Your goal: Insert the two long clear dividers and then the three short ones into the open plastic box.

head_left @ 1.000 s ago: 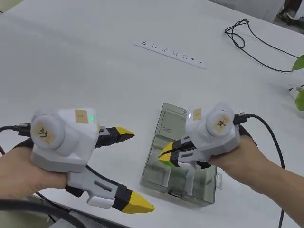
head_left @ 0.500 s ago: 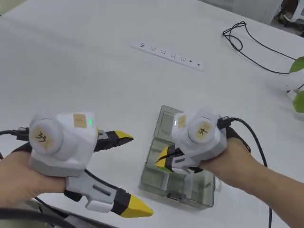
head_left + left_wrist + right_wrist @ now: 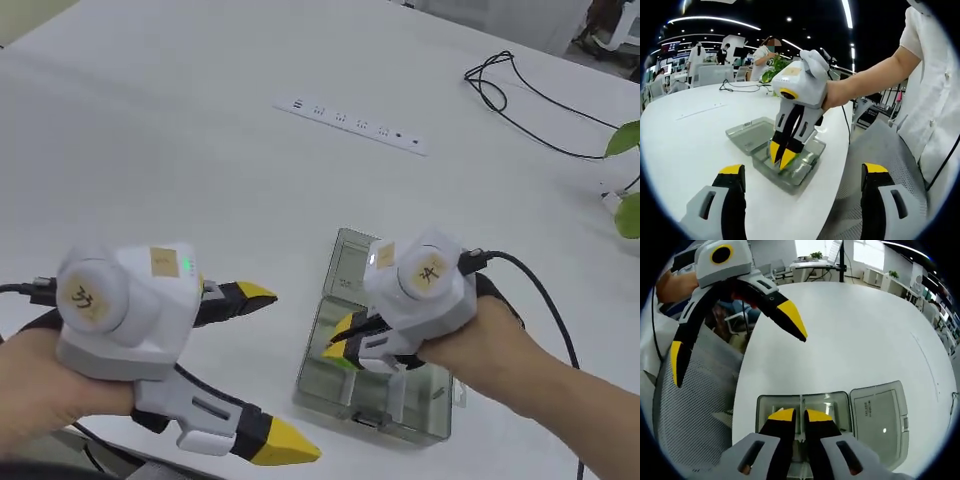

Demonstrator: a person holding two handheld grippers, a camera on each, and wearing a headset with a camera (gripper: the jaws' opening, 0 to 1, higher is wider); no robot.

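Note:
The open clear plastic box (image 3: 322,388) lies on the white table with its lid (image 3: 350,262) flat behind it. My right gripper (image 3: 340,342) points down into the box's left part. In the right gripper view its jaws (image 3: 801,415) stand almost together on a thin clear divider (image 3: 801,402) standing upright in the box (image 3: 765,405). The left gripper view shows those yellow tips (image 3: 781,156) down inside the box (image 3: 807,165). My left gripper (image 3: 278,374) hovers left of the box, wide open and holding nothing.
A white power strip (image 3: 350,125) lies further back on the table. A black cable (image 3: 520,95) curls at the back right, near green plant leaves (image 3: 628,200). The table's near edge runs just below the box, with a grey mesh chair (image 3: 695,405) beyond it.
My right gripper has moved a little left and lower into the box, its jaws still together. The left gripper stays open in about the same place. The head camera tilted slightly.

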